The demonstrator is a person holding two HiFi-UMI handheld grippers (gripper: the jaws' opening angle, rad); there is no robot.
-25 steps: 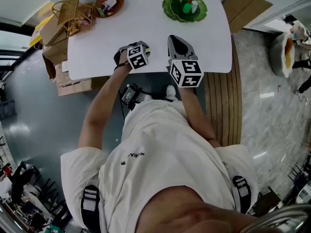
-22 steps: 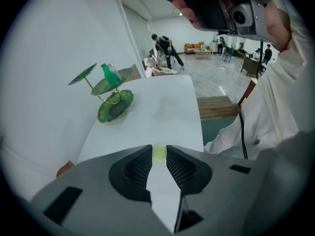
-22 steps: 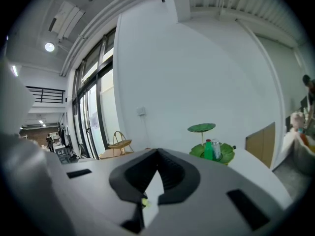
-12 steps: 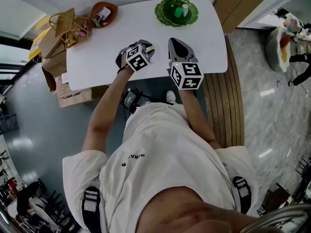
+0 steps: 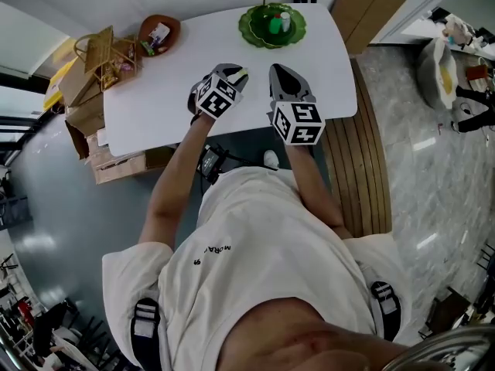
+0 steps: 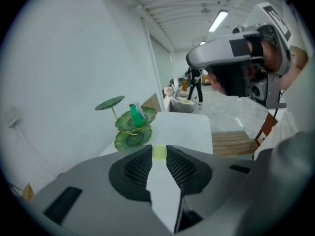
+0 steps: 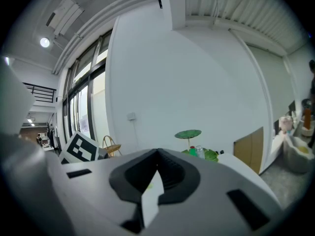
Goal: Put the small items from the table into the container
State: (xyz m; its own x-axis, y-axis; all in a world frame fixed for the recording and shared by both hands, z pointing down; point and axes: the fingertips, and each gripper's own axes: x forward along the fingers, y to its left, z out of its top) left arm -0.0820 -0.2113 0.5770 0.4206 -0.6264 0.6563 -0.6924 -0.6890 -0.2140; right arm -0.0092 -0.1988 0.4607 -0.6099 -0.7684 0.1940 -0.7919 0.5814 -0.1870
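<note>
We note the left gripper [image 5: 231,69] pinching a small yellow-green ball [image 6: 159,152] above the bench [image 5: 325,60]; right gripper [image 7: 157,155] closed tight, empty.

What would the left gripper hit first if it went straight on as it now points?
Probably the green tiered leaf stand, just left of its line; only bare white table lies between. Depth unclear.

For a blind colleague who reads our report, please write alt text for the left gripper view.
The left gripper pinches a small yellow-green ball between its jaw tips, over a white table. Behind it stands a green leaf-shaped tiered stand with a green bottle; the right gripper fills the upper right.
</note>
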